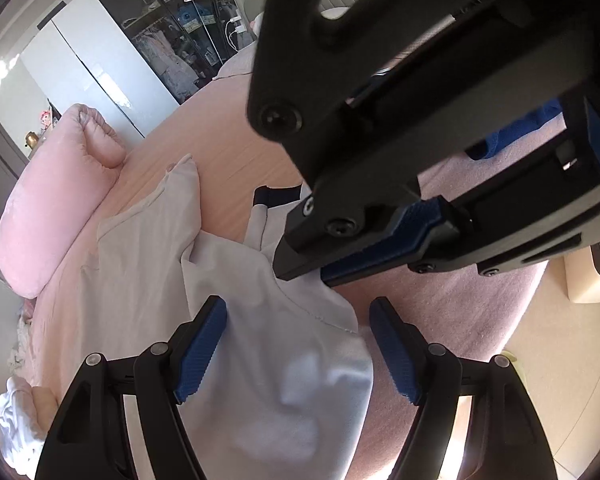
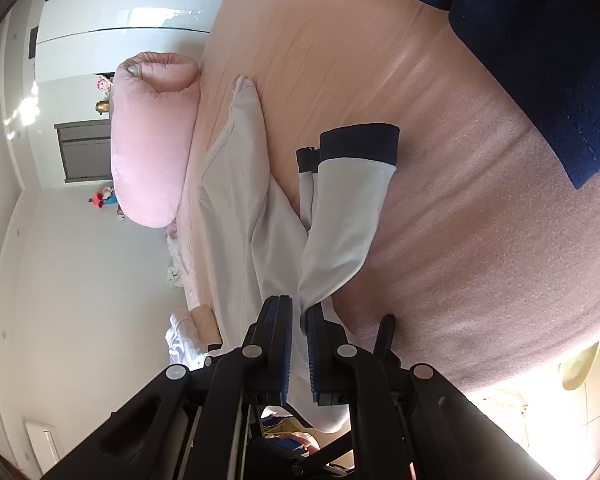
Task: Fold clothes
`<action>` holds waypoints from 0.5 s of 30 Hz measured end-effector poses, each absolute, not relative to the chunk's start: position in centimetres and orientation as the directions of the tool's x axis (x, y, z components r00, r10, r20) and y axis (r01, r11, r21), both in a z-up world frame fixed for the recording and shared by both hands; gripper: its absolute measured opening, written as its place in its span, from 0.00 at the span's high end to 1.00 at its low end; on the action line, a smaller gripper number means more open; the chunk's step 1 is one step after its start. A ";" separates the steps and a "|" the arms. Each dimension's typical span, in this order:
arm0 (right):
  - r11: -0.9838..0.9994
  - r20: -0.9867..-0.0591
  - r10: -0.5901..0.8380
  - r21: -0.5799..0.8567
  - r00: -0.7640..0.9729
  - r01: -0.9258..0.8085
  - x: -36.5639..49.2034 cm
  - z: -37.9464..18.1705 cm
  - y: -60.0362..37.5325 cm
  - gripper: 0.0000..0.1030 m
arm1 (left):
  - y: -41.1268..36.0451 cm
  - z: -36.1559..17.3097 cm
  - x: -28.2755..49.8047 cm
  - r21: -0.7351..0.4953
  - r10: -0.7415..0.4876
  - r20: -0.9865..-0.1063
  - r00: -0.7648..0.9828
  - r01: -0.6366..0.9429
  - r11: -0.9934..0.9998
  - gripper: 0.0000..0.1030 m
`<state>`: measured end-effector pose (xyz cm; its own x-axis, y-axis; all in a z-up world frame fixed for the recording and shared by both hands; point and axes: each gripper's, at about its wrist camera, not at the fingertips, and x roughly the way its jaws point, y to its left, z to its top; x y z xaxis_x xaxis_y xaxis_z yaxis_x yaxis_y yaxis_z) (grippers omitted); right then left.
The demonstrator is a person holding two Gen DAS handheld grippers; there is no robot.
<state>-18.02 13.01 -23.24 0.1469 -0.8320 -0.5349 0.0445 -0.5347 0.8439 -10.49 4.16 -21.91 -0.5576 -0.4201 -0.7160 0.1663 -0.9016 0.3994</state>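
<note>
A light grey garment (image 1: 228,280) with navy cuffs (image 2: 358,140) lies spread on the pink bed (image 1: 228,132), one end hanging over the near edge. My right gripper (image 2: 299,320) is shut on a bunched fold of this garment near the bed's edge, and one sleeve trails away from its pads. In the left wrist view the right gripper (image 1: 290,260) reaches in from the upper right and pinches the cloth. Just below it, my left gripper (image 1: 298,346) stands open with its blue pads (image 1: 202,348) on either side of the hanging fabric, not pressing on it.
A pink rolled quilt (image 1: 56,208) lies at the far side of the bed. A navy garment (image 2: 540,60) lies on the bed to the right. White cloth (image 1: 16,424) is bunched at the bed's left edge. Light floor (image 1: 560,360) shows beyond the near edge.
</note>
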 end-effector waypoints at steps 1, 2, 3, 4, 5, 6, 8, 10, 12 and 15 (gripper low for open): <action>-0.539 -0.538 -0.830 0.842 0.148 0.040 -18.0 -23.4 13.1 0.94 | 4.0 -22.0 -10.5 0.390 -0.415 -0.716 -0.562 0.172 -0.905 0.29; -0.539 -0.537 -0.831 0.842 0.146 0.031 -18.0 -23.5 13.2 0.94 | 3.8 -22.2 -10.6 0.380 -0.409 -0.716 -0.566 0.177 -0.908 0.29; -0.537 -0.534 -0.833 0.844 0.145 0.023 -18.0 -23.6 13.3 0.94 | 3.8 -22.3 -10.6 0.374 -0.406 -0.715 -0.569 0.180 -0.910 0.29; -0.535 -0.532 -0.834 0.845 0.147 0.019 -18.0 -23.6 13.4 0.94 | 3.8 -22.2 -10.6 0.373 -0.407 -0.713 -0.571 0.182 -0.910 0.29; -0.535 -0.532 -0.834 0.844 0.147 0.018 -18.0 -23.7 13.3 0.94 | 3.8 -22.2 -10.6 0.373 -0.407 -0.711 -0.573 0.183 -0.910 0.29; -0.537 -0.534 -0.833 0.843 0.147 0.017 -18.0 -23.7 13.3 0.94 | 3.8 -22.2 -10.5 0.373 -0.406 -0.708 -0.577 0.182 -0.910 0.29; -0.534 -0.530 -0.835 0.846 0.149 0.016 -18.0 -23.7 13.1 0.94 | 3.7 -22.2 -10.4 0.360 -0.395 -0.704 -0.590 0.182 -0.915 0.32; -0.540 -0.536 -0.831 0.842 0.149 0.017 -18.0 -23.7 13.0 0.94 | 3.3 -22.2 -10.2 0.308 -0.355 -0.720 -0.597 0.183 -0.934 0.47; -0.555 -0.551 -0.820 0.832 0.153 0.026 -18.0 -23.8 13.0 0.94 | 2.7 -22.1 -10.1 0.264 -0.330 -0.731 -0.598 0.198 -0.944 0.53; -0.583 -0.581 -0.800 0.812 0.148 0.036 -18.1 -24.0 13.1 0.94 | 2.2 -22.0 -10.0 0.264 -0.323 -0.733 -0.598 0.188 -0.946 0.65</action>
